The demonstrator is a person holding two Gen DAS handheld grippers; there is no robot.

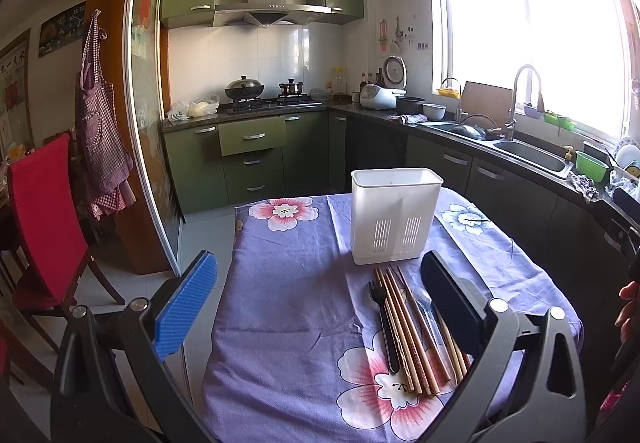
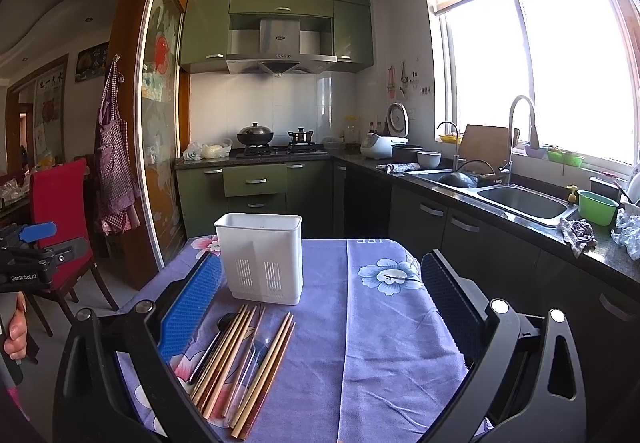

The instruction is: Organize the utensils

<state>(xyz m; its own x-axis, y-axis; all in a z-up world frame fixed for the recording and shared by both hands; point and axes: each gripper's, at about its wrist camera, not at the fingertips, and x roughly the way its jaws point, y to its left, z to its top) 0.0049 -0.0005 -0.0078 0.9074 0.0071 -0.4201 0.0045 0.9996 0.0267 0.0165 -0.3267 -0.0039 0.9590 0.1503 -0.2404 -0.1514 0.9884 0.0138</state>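
A white slotted utensil holder point(image 1: 394, 215) point(image 2: 262, 257) stands empty on a table with a purple flowered cloth point(image 1: 288, 303) point(image 2: 380, 343). In front of it lies a pile of several wooden chopsticks point(image 1: 412, 331) point(image 2: 244, 359), a black fork point(image 1: 384, 319) and a black spoon point(image 2: 218, 335). My left gripper point(image 1: 320, 283) is open and empty above the table, its right finger over the pile. My right gripper point(image 2: 320, 291) is open and empty, its left finger beside the pile. The left gripper also shows at the left edge of the right wrist view point(image 2: 32, 247).
A red chair point(image 1: 48, 219) stands left of the table. A counter with a double sink point(image 1: 532, 155) and a green bowl point(image 2: 598, 207) runs along the right. Green cabinets and a stove with pots point(image 1: 260, 95) are behind. An apron point(image 1: 100, 131) hangs by the door frame.
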